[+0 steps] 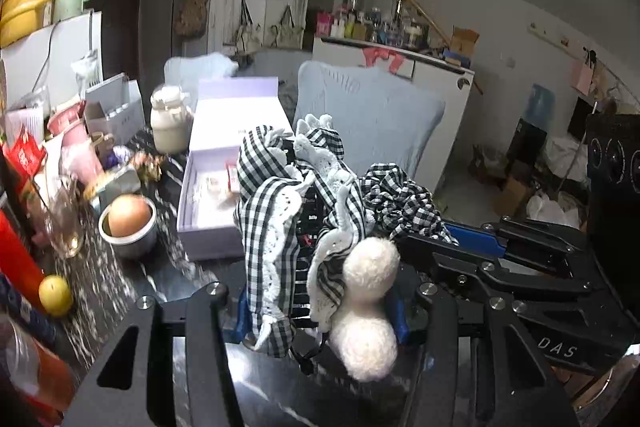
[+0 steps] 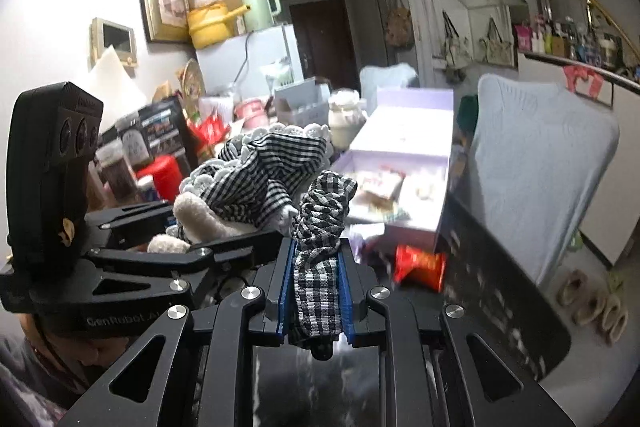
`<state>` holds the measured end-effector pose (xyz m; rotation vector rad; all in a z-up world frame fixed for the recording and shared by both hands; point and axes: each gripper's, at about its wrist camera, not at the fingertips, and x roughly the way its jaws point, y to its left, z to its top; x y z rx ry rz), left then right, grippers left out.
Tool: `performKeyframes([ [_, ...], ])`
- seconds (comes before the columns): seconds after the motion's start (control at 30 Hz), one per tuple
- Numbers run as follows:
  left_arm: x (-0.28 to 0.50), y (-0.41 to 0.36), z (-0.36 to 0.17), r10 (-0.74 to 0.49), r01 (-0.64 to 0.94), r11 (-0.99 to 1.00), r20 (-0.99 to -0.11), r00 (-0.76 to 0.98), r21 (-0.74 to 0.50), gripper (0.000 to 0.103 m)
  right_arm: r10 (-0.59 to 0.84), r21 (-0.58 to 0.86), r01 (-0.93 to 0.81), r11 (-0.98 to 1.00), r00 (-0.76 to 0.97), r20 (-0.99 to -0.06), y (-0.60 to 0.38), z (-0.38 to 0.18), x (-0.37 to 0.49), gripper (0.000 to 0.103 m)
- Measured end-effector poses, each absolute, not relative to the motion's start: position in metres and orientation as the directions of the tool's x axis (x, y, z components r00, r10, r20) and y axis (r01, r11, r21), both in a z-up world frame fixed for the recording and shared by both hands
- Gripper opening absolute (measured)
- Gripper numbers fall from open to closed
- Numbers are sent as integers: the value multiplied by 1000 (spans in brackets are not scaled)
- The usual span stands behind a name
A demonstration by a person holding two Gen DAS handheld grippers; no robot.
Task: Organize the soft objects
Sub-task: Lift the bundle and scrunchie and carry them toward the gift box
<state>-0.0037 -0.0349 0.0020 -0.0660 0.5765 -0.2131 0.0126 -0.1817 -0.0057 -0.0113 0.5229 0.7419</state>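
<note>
A black-and-white checked cloth piece with white lace trim (image 1: 276, 211) and two white fluffy pom-poms (image 1: 370, 311) is held up between both grippers above the dark marbled table (image 1: 120, 291). My left gripper (image 1: 320, 311) is shut on its lace-trimmed part. My right gripper (image 2: 316, 291) is shut on a checked strap (image 2: 320, 251) of the same piece; it also shows at the right of the left wrist view (image 1: 476, 243). An open lilac box (image 1: 224, 163) lies on the table just beyond the cloth.
On the table's left stand a metal bowl with an egg (image 1: 130, 223), a yellow fruit (image 1: 56, 295), a glass (image 1: 66, 223), a white jar (image 1: 170, 121) and assorted clutter. A red packet (image 2: 420, 267) lies near the box. A chair with a pale blue cover (image 1: 372, 119) stands behind.
</note>
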Motion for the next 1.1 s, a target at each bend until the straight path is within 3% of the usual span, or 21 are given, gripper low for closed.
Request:
performKeyframes([
  [0.63, 107, -10, 72, -135, 133, 991, -398, 907, -35, 51, 648, 89, -666, 741, 672, -360, -164, 69, 117, 20],
  [0.9, 162, 10, 81, -160, 143, 987, -415, 896, -71, 51, 670, 146, -675, 723, 634, -387, -151, 81, 176, 20],
  [1.1, 208, 20, 75, -89, 86, 996, -455, 886, -27, 51, 659, 162, -663, 731, 624, -419, -144, 78, 217, 20],
])
